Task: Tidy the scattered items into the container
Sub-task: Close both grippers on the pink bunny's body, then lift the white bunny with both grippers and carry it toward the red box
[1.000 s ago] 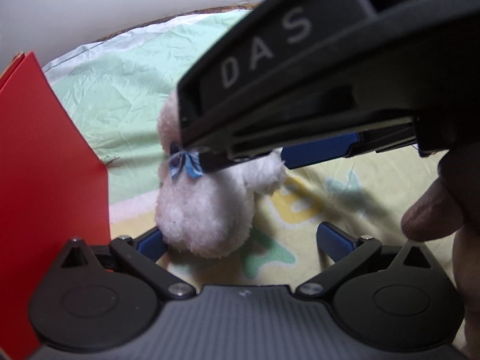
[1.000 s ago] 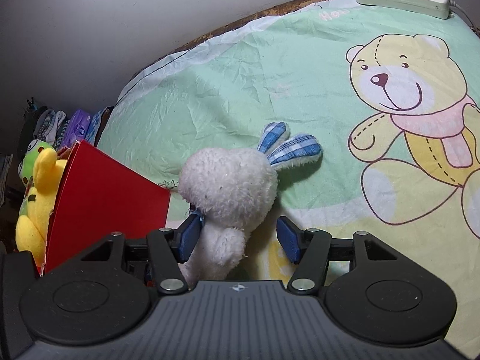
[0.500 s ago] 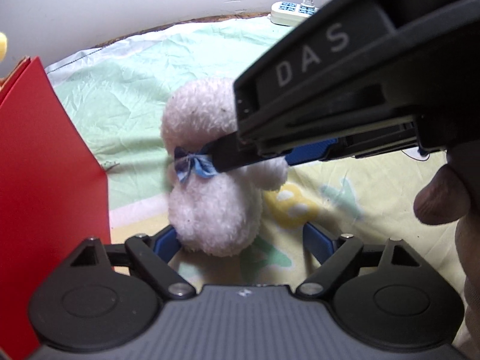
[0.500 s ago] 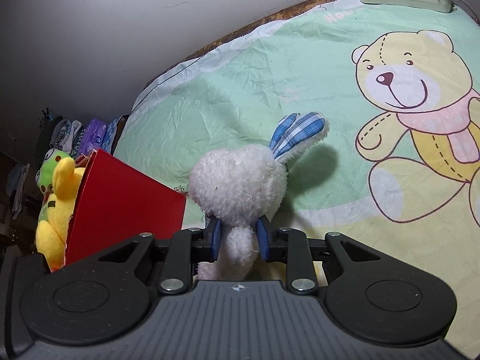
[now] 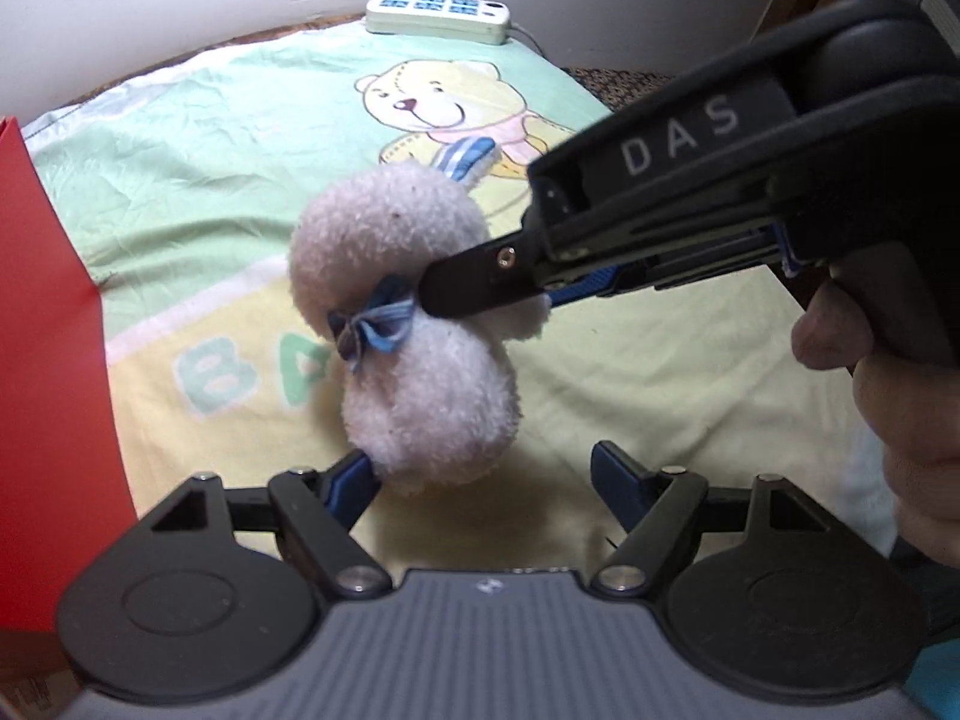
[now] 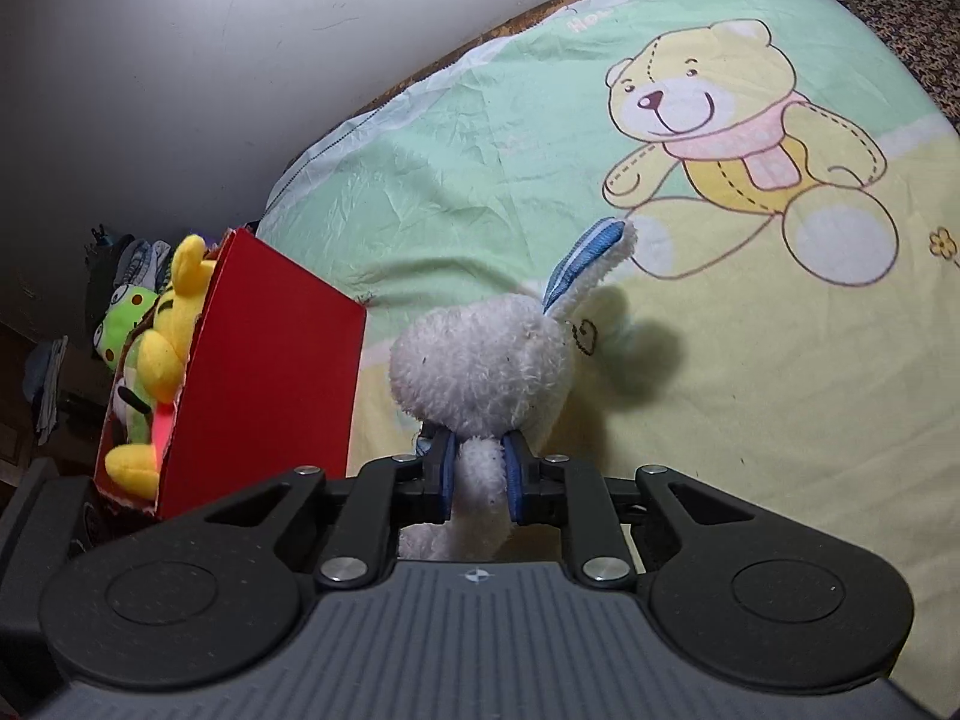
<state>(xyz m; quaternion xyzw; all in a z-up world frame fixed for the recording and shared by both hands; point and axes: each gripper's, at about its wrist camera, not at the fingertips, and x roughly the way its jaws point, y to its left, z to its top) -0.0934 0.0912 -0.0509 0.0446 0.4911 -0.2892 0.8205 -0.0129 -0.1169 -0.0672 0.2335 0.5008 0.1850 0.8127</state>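
A white plush rabbit (image 5: 408,312) with blue checked ears and a blue neck bow hangs lifted above the bear-print sheet (image 5: 198,156). My right gripper (image 6: 477,471) is shut on the rabbit (image 6: 486,360) at its arm and neck; it also shows in the left wrist view (image 5: 480,294), reaching in from the right. My left gripper (image 5: 483,480) is open just below the rabbit, its left fingertip touching the body. The red box (image 6: 270,384) stands to the left and holds a yellow plush (image 6: 162,348) and a green frog plush (image 6: 123,324).
A white power strip (image 5: 438,15) with blue sockets lies at the far edge of the bed by the wall. The red box's wall (image 5: 42,360) fills the left of the left wrist view. Clothes and clutter (image 6: 120,258) sit beyond the box.
My right gripper closed on the rabbit and lifted it off the sheet, so the ears now point up. The left gripper stayed open and drew back a little.
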